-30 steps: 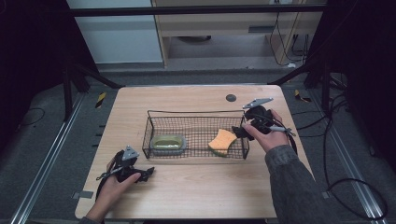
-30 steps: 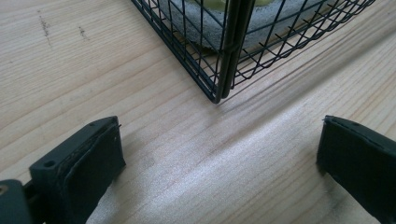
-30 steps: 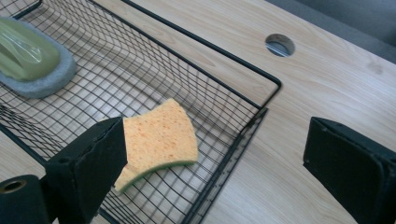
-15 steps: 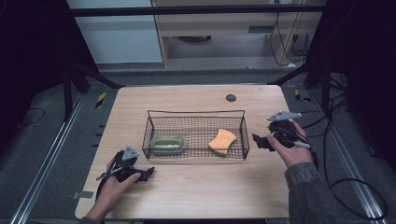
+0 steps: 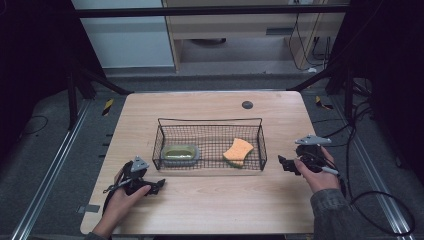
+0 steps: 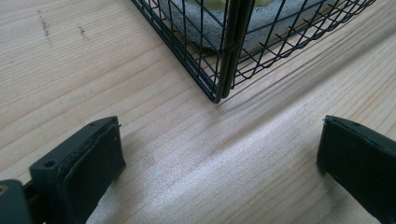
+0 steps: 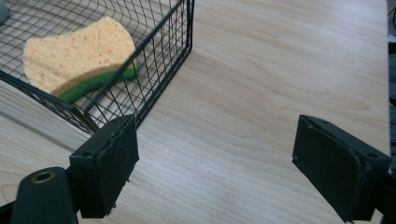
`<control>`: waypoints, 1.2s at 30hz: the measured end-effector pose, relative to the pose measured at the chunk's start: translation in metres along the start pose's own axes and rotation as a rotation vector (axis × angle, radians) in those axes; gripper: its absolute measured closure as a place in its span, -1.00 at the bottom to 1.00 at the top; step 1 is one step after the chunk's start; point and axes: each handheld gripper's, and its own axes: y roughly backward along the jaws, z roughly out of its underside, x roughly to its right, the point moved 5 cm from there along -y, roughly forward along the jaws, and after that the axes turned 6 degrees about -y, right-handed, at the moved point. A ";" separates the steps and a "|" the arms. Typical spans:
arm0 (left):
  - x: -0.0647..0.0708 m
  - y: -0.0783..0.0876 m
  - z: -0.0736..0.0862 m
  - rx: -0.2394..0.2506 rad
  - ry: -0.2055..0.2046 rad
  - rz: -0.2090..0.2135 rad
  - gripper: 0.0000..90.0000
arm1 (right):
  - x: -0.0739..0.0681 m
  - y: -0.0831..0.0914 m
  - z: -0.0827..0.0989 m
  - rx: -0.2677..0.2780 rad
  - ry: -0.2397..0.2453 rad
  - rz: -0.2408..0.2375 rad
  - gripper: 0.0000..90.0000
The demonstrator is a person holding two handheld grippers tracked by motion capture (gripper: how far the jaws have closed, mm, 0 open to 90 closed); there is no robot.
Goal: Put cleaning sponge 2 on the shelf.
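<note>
The orange sponge point(image 7: 77, 51) lies at the wire basket's point(image 5: 260, 145) right end, apparently released. The right gripper point(image 5: 286, 163), jaws just narrowing yet empty, should settle by the table's right edge; the left gripper point(image 5: 159, 184) rests agape near the front-left corner.

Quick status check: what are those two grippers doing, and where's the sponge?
Left gripper open, empty. Right gripper open, empty, jaws just narrowing. Sponge lies in wire basket. Nothing in the way.
</note>
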 end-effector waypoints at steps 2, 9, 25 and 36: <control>0.000 0.000 0.000 0.000 0.000 0.000 -1.00 | 0.001 -0.008 0.008 -0.011 -0.008 -0.001 -0.67; 0.000 0.000 0.000 0.000 0.000 0.000 -1.00 | 0.000 -0.026 0.022 -0.044 -0.025 -0.010 -0.67; 0.000 0.000 0.000 0.000 0.000 0.000 -1.00 | 0.022 -0.061 0.028 -0.034 -0.160 0.051 -0.74; 0.000 0.000 0.000 0.000 0.000 0.001 -1.00 | 0.027 -0.074 0.038 0.017 -0.208 0.097 -0.79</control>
